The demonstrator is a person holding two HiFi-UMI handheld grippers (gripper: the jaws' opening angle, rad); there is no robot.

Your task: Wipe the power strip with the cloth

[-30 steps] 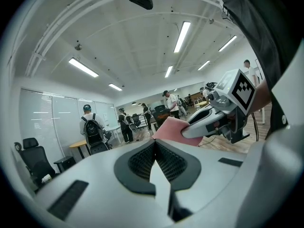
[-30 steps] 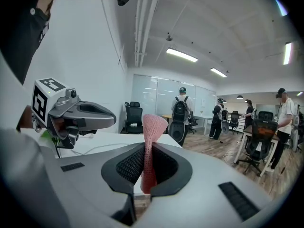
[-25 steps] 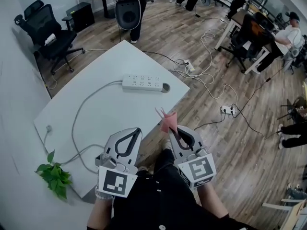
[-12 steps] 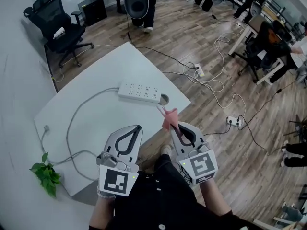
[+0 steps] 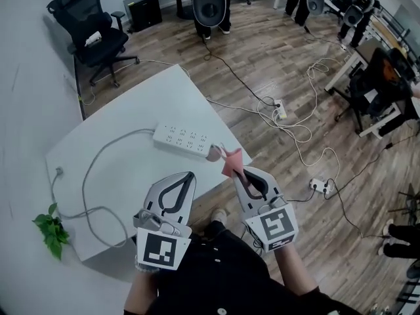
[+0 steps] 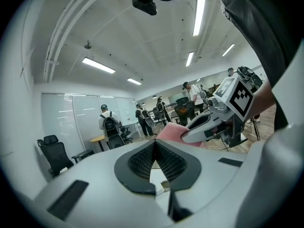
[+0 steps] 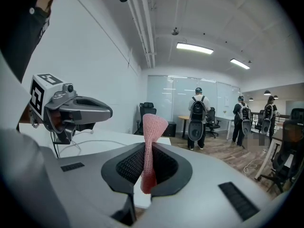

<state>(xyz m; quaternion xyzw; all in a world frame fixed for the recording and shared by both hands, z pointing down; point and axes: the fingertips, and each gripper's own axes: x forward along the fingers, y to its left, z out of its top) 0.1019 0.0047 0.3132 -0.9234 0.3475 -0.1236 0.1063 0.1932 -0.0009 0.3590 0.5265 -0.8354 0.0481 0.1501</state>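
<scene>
White tabletop (image 5: 131, 169) is filling the left of the head view, and just off its near edge the person is holding both grippers side by side. The left gripper (image 5: 188, 177) is carrying nothing, its fingers pressed together with no gap between them. The right gripper (image 5: 238, 174) is pinching the pink cloth (image 5: 230, 161) by its lower part, fingers closed tight on it, so the free upper end is fanning out above the tips.

The cloth is looking thin, soft and light. It will likely fold and bunch under pressure, so this low pinch, leaving a loose flap to drag, seems to be suiting a wipe.

Farther out, the power strip (image 5: 180, 139) is lying flat near the tabletop's right edge, well apart from the cloth. It is probably rigid, smooth and light enough to slide when rubbed, so the empty left gripper may be needed to steady one end. Beyond it, an office chair (image 5: 92, 35) is standing on the wood floor.
</scene>
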